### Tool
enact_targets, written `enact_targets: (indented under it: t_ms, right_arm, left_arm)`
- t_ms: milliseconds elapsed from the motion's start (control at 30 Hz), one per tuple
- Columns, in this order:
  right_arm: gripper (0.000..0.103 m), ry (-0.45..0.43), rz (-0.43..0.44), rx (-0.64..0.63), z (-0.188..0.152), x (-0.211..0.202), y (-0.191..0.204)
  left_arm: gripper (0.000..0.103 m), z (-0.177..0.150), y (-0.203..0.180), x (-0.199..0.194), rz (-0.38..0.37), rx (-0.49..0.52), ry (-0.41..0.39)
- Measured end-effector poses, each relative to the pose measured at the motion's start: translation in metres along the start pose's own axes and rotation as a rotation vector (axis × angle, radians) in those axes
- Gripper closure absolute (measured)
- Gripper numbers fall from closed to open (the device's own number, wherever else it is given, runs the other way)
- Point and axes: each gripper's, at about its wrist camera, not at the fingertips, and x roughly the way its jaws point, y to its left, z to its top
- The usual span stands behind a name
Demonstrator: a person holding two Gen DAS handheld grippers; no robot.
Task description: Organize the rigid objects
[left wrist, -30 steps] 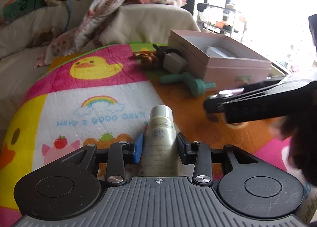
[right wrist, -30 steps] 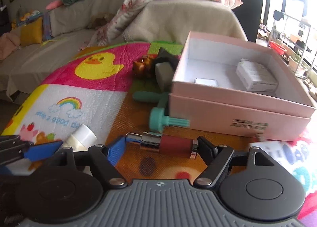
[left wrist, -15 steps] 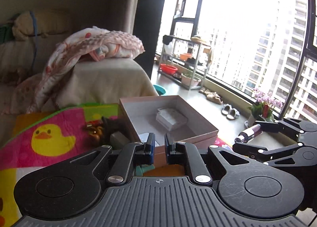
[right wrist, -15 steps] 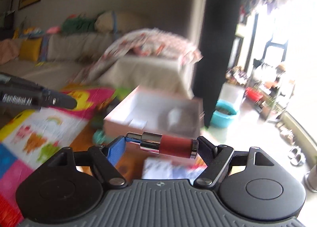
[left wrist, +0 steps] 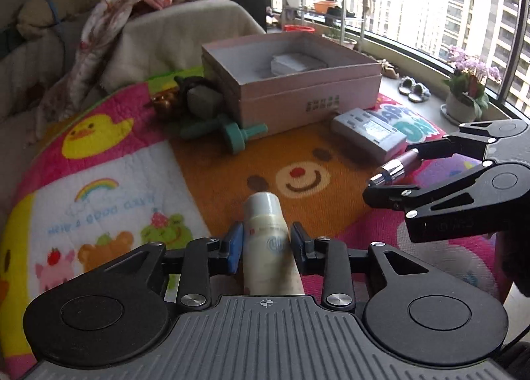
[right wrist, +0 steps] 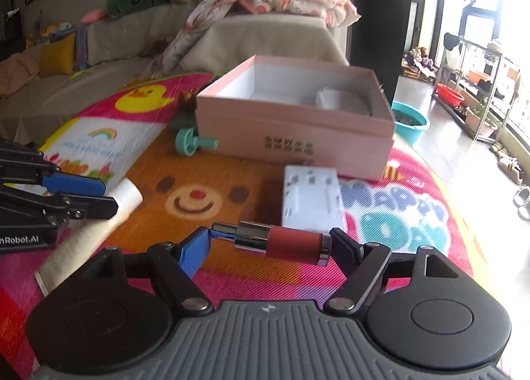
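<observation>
My left gripper (left wrist: 265, 242) is shut on a cream tube (left wrist: 266, 241) with a white cap, held above the mat. The tube also shows in the right wrist view (right wrist: 99, 217). My right gripper (right wrist: 270, 242) is shut on a red and chrome lipstick (right wrist: 281, 242), held crosswise by its ends; it shows in the left wrist view (left wrist: 399, 166) at the right. An open pink box (left wrist: 298, 95) stands at the back of the mat with a white packet (left wrist: 296, 63) inside; the box also shows in the right wrist view (right wrist: 298, 135).
A grey-white flat device (right wrist: 311, 196) lies before the box. A teal plastic piece (left wrist: 232, 135), a grey block (left wrist: 202, 100) and a brown toy (left wrist: 162, 103) lie left of the box. The colourful mat (left wrist: 109, 181) covers the table; a sofa with blankets is behind.
Both grippers swung up toward the window and came back down over the mat, closer to the box's front. Each still holds its object.
</observation>
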Motion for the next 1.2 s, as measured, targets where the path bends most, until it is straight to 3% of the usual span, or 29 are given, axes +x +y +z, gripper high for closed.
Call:
enact_targets:
  t_ms: [33, 233, 433, 500, 700, 833, 1000, 1100, 1133, 1200]
  right_arm:
    - [0.025, 0.012, 0.009, -0.002, -0.003, 0.002, 0.002]
    - [0.019, 0.0, -0.027, -0.05, -0.009, 0.001, 0.011]
    - [0.017, 0.04, -0.019, 0.051, -0.004, 0.005, 0.002]
    - [0.024, 0.048, -0.024, 0.033, -0.003, 0.003, 0.005]
    - [0.025, 0.019, 0.026, -0.025, 0.004, -0.026, 0.002]
    - [0.025, -0.065, -0.01, -0.042, 0.023, -0.046, -0.01]
    - [0.025, -0.248, -0.091, -0.069, 0.074, -0.057, -0.023]
    - [0.022, -0.354, -0.147, -0.068, 0.113, -0.036, -0.027]
    - [0.016, -0.35, -0.16, -0.065, 0.123, -0.025, -0.028]
    - [0.016, -0.282, -0.156, -0.039, 0.133, -0.006, -0.032]
  left_arm:
    - [0.067, -0.002, -0.001, 0.005, -0.008, -0.004, 0.028]
    - [0.066, -0.008, 0.003, 0.001, -0.014, -0.044, -0.001]
    - [0.071, -0.015, -0.005, -0.003, 0.008, 0.002, -0.046]
    - [0.072, -0.016, -0.004, -0.005, -0.016, -0.007, -0.053]
    - [0.073, -0.008, -0.002, -0.021, -0.095, -0.005, -0.124]
    - [0.073, 0.04, 0.01, -0.03, -0.154, -0.043, -0.205]
    - [0.072, 0.142, 0.022, -0.027, -0.188, -0.062, -0.424]
    - [0.072, 0.195, 0.038, 0.015, -0.255, -0.156, -0.374]
    - [0.072, 0.202, 0.045, 0.029, -0.257, -0.19, -0.347]
    - [0.072, 0.2, 0.054, 0.046, -0.212, -0.203, -0.316]
